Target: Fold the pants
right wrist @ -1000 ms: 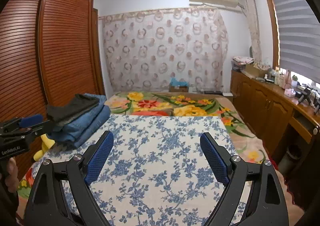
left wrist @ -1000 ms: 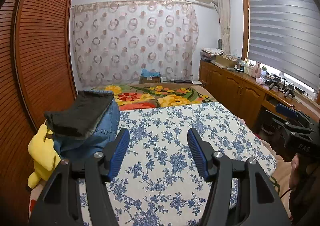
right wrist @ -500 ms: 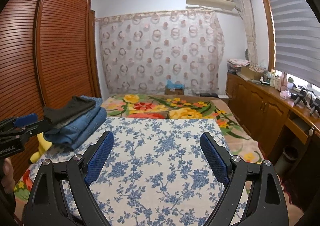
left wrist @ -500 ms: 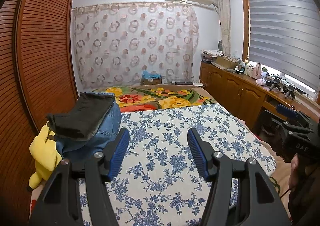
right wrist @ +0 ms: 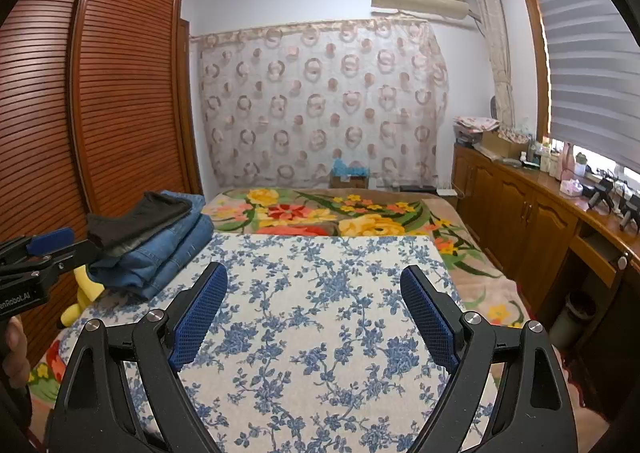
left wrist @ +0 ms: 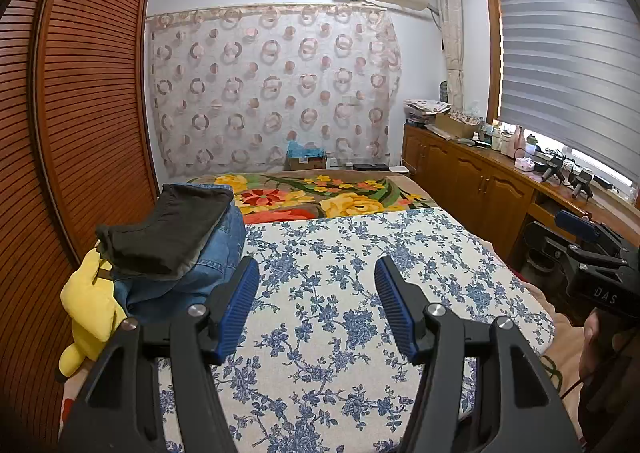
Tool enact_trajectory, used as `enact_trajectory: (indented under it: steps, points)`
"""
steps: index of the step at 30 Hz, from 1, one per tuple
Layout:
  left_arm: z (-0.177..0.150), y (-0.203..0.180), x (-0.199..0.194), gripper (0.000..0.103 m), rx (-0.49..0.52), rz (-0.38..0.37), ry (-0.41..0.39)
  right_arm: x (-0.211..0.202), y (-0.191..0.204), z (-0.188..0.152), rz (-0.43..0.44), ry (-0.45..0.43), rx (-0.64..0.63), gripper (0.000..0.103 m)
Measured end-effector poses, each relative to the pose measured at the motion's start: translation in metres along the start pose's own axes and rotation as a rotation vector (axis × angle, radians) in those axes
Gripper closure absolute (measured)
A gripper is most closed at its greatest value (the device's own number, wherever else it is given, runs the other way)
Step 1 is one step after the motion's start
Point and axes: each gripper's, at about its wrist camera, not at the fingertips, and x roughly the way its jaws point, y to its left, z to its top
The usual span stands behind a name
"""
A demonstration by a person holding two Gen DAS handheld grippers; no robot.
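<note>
A stack of folded pants lies at the left edge of the bed: a dark grey pair (left wrist: 172,229) on top of blue jeans (left wrist: 218,257), also seen as dark pair (right wrist: 140,219) over jeans (right wrist: 168,253). My left gripper (left wrist: 317,269) hovers open over the blue-flowered cloth (left wrist: 340,317), just right of the stack, with nothing between its jaws. My right gripper (right wrist: 314,273) is open wider over the same cloth (right wrist: 320,313) and is also empty. A blue pad (right wrist: 50,239) of the left gripper shows at that view's left edge.
A yellow plush toy (left wrist: 90,309) is wedged between the stack and the slatted wardrobe (left wrist: 80,113) on the left. A bright flowered blanket (left wrist: 320,197) covers the far bed. A wooden cabinet (left wrist: 472,189) with clutter runs along the right under the window.
</note>
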Motion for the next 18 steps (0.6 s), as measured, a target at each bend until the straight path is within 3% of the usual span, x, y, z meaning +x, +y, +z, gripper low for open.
enact_trajectory:
  steps: [18]
  points:
    - [-0.0002, 0.0005, 0.0, 0.043, 0.001, 0.001, 0.0, 0.0017, -0.001, -0.0032, -0.005, 0.001, 0.004, 0.013]
